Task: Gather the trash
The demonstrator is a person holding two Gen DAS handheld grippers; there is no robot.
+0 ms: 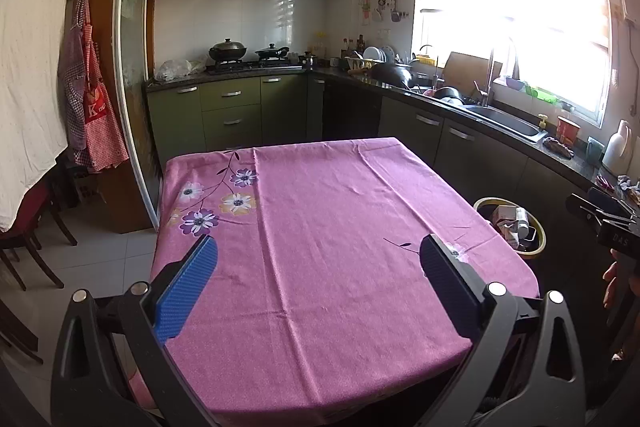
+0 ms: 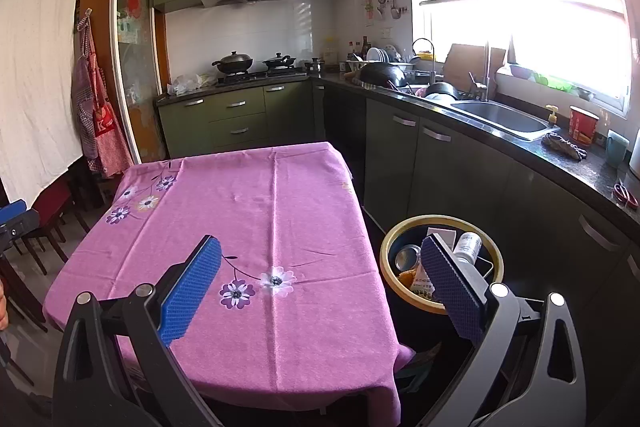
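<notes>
Sitting on the floor beside the table (image 2: 280,367), a yellow-rimmed trash bin (image 2: 384,247) is holding a white bottle (image 2: 467,246), a can and wrappers. Both the left gripper (image 1: 318,277) and right gripper (image 2: 320,279) are hovering spread, empty, over the pink floral tablecloth (image 1: 320,227) in a sunlit green kitchen.

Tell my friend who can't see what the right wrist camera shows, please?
The open right gripper hovers over a table's pink flowered tablecloth. Right of the table, a yellow-rimmed trash bin on the floor holds a can, a bottle and wrappers.
</notes>
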